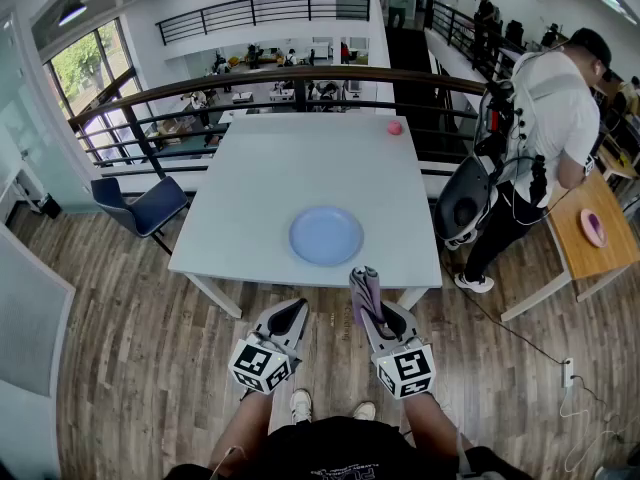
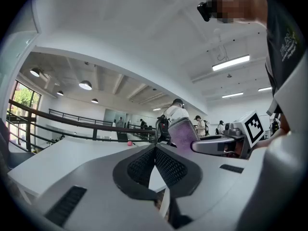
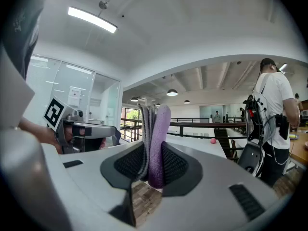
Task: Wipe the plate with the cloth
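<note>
A light blue plate (image 1: 326, 235) lies on the white table (image 1: 250, 188), near its front edge. My right gripper (image 1: 370, 304) hovers just in front of that edge, shut on a folded purple and grey cloth (image 1: 363, 290) that sticks up from the jaws; the cloth (image 3: 155, 138) fills the middle of the right gripper view. My left gripper (image 1: 288, 315) is beside it to the left, also short of the table, jaws pressed together with nothing between them (image 2: 155, 165). The left gripper view shows the cloth (image 2: 182, 133) and the right gripper's marker cube (image 2: 253, 126).
A small pink ball (image 1: 394, 127) rests at the table's far right. A blue chair (image 1: 140, 206) stands left of the table. A person in a white shirt (image 1: 545, 138) stands right of it by a wooden side table (image 1: 590, 258). A railing (image 1: 270, 93) runs behind.
</note>
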Motion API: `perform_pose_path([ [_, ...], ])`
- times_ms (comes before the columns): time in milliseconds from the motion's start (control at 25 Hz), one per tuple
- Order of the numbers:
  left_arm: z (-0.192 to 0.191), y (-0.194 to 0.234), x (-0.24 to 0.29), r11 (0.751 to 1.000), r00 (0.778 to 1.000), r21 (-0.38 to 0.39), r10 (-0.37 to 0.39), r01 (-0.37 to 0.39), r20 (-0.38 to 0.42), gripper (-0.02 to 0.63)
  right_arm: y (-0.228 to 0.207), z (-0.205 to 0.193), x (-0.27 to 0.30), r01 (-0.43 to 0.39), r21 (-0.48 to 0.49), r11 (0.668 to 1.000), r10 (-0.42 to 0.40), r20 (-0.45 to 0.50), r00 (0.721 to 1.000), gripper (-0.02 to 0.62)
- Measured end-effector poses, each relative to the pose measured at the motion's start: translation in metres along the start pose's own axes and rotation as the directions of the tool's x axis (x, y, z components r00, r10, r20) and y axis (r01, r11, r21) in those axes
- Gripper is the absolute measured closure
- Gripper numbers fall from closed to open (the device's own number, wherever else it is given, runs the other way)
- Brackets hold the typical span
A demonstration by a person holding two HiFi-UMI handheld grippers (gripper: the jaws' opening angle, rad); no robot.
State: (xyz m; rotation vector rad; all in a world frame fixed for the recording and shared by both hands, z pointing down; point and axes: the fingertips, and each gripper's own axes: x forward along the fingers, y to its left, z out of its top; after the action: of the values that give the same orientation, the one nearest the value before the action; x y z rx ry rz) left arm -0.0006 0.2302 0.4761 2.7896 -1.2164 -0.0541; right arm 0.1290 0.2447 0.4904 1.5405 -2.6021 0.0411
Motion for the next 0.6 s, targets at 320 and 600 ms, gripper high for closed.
perform_pose_path([
  [320, -0.004, 0.004, -0.013, 0.999, 1.000, -0.012, 0.029, -0.029, -0.002, 0.594, 0.010, -0.002, 0.000, -0.012, -0.012, 1.000, 0.012, -0.009, 1.000, 0.485],
  [600, -0.010, 0.012, -0.020, 0.999, 1.000, -0.023, 0.026, -0.027, -0.014, 0.594, 0.018, -0.005, 0.006, -0.006, 0.032, 0.999, 0.007, -0.021, 1.000, 0.485],
])
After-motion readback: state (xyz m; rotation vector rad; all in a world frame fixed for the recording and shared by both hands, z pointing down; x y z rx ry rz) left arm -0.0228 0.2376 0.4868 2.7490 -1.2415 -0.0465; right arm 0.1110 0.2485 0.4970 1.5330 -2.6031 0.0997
